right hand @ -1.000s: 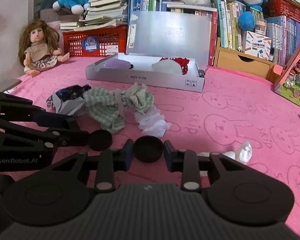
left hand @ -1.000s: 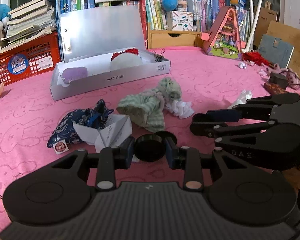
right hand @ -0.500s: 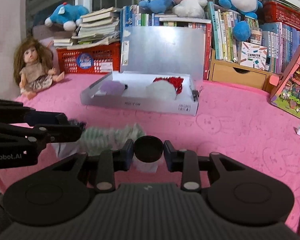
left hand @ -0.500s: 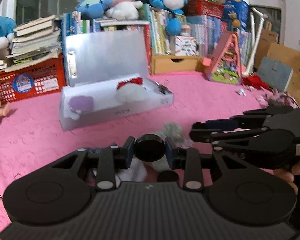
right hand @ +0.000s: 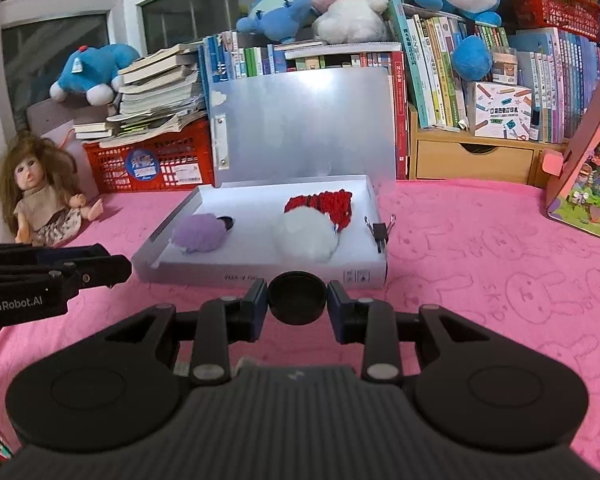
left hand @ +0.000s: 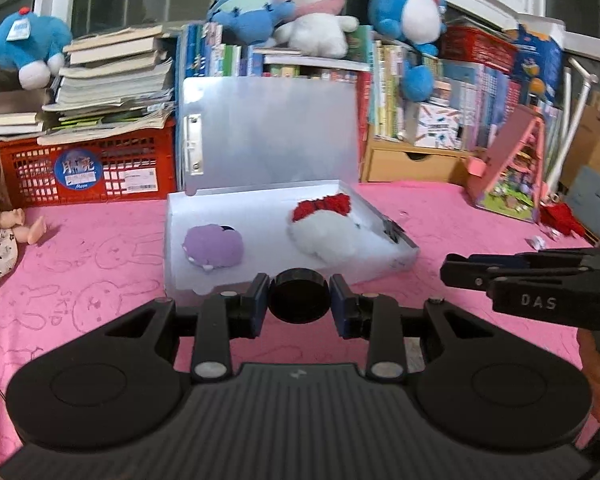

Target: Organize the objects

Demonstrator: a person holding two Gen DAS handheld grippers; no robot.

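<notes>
Right gripper (left hand: 452, 270) reads "DAS"; left gripper (right hand: 116, 266) reads "GenRobot.AI"

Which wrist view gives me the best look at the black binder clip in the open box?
The right wrist view. There the binder clip sits sharp and unobstructed at the right edge of the open box, wire handles visible. In the left wrist view it is only a dark, blurry shape against the box's right wall.
</notes>
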